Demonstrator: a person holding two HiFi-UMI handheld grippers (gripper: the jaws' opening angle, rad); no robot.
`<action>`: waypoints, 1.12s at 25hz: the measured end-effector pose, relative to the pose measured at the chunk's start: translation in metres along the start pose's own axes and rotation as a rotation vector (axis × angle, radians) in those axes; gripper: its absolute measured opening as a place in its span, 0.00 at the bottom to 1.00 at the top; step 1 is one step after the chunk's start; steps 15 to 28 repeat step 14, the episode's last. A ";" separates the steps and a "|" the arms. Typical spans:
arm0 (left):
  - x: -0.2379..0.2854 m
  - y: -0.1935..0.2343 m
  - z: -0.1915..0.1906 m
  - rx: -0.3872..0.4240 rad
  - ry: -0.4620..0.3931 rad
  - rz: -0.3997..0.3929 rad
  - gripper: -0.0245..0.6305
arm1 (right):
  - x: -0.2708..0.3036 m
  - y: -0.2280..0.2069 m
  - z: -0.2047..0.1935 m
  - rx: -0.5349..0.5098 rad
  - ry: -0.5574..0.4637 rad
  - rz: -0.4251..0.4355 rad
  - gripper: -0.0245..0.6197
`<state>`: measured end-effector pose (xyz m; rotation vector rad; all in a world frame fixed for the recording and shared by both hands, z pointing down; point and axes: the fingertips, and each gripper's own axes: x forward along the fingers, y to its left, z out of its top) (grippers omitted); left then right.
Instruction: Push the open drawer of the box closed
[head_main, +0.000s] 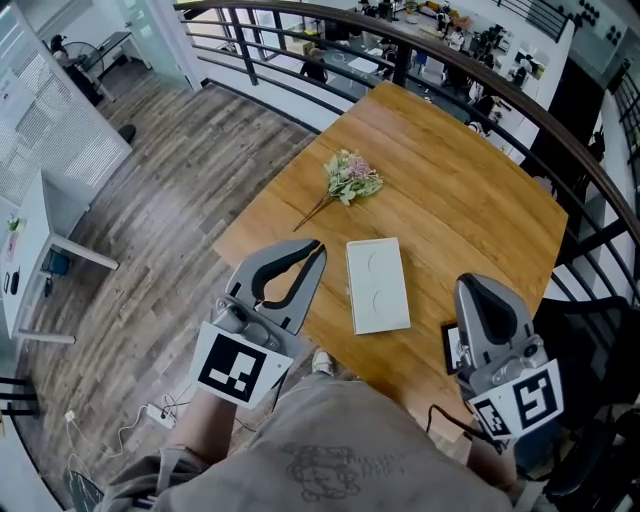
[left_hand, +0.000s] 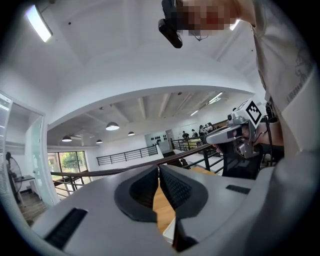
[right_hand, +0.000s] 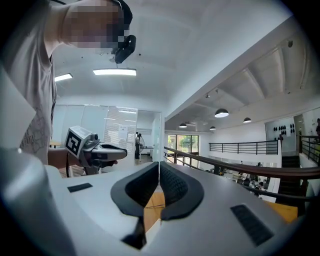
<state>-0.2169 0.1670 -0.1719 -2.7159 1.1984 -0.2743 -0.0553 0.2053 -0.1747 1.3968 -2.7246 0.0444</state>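
A flat white box (head_main: 378, 285) with two round recesses in its lid lies on the wooden table (head_main: 470, 200), near the front edge; no open drawer shows from above. My left gripper (head_main: 318, 247) hovers at the table's left edge, just left of the box, shut with nothing between its jaws. My right gripper (head_main: 476, 284) is held to the right of the box, also shut and empty. In the left gripper view the jaws (left_hand: 159, 167) meet over a strip of table, with a white corner of the box (left_hand: 169, 231) below them. The right gripper (right_hand: 159, 165) shows the same closed jaws.
A small bunch of pale flowers (head_main: 350, 178) lies on the table beyond the box. A dark flat object (head_main: 450, 346) sits by the right gripper. A black curved railing (head_main: 420, 40) rings the table's far and right sides. Wood floor and a white desk (head_main: 40, 235) lie to the left.
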 end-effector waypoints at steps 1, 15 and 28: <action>0.001 -0.001 -0.003 0.001 0.005 -0.003 0.08 | 0.001 0.001 -0.004 0.005 0.008 0.000 0.09; 0.012 -0.017 -0.013 0.029 0.017 -0.067 0.08 | 0.008 0.001 -0.015 0.007 0.037 -0.004 0.09; 0.012 -0.017 -0.013 0.029 0.017 -0.067 0.08 | 0.008 0.001 -0.015 0.007 0.037 -0.004 0.09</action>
